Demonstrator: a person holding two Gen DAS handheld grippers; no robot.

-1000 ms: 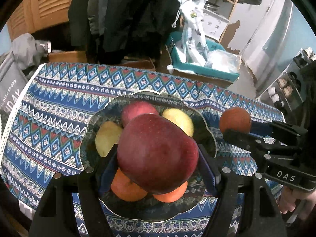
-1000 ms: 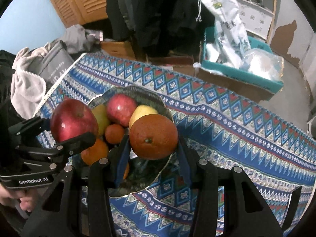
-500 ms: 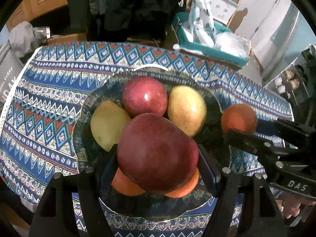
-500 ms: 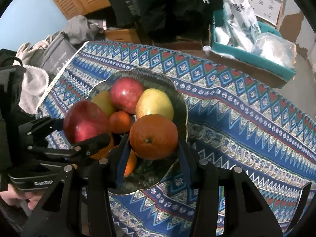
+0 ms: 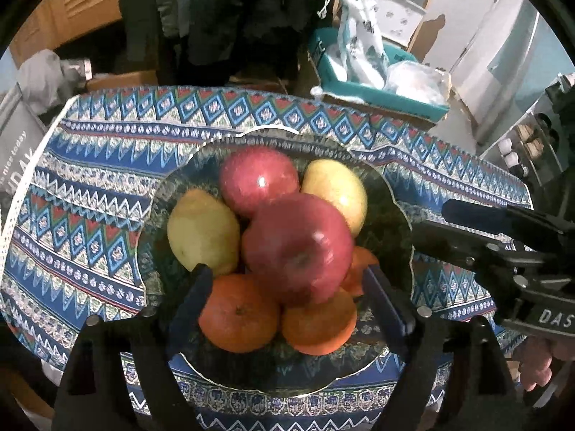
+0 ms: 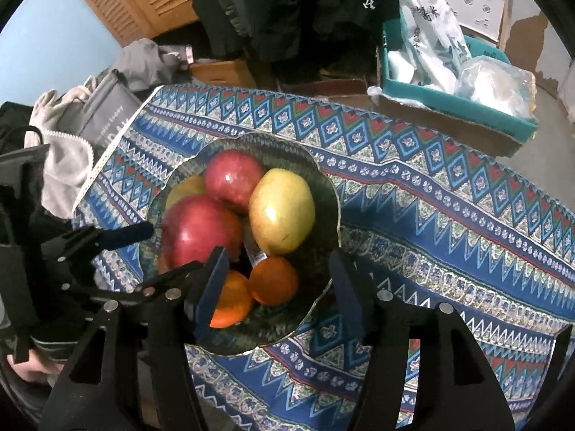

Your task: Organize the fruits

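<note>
A dark patterned bowl [image 5: 273, 133] [image 6: 334, 194] on the table holds a heap of fruit. A big red apple [image 5: 298, 248] [image 6: 201, 233] lies on top of the heap, blurred, between the spread fingers of my left gripper [image 5: 287, 280], whose jaws are opening and no longer press on it. An orange [image 6: 274, 280] lies in the bowl's near side below my right gripper [image 6: 278, 255], whose jaws are also opening with nothing pressed between them. Around these sit a second red apple [image 5: 258, 179], two yellow fruits [image 5: 203, 230] [image 6: 282, 212] and other oranges [image 5: 239, 312].
A blue, red and white patterned tablecloth [image 6: 449, 222] covers the table. Beyond its far edge stand a teal box [image 6: 467, 104] full of plastic bags, and dark hanging clothes. A grey bag [image 6: 104, 115] lies off the left edge. A hand [image 5: 535, 377] shows at the lower right.
Both grippers opened. The big red apple left the left jaws and settled on the heap; the orange left the right jaws and dropped into the bowl.
</note>
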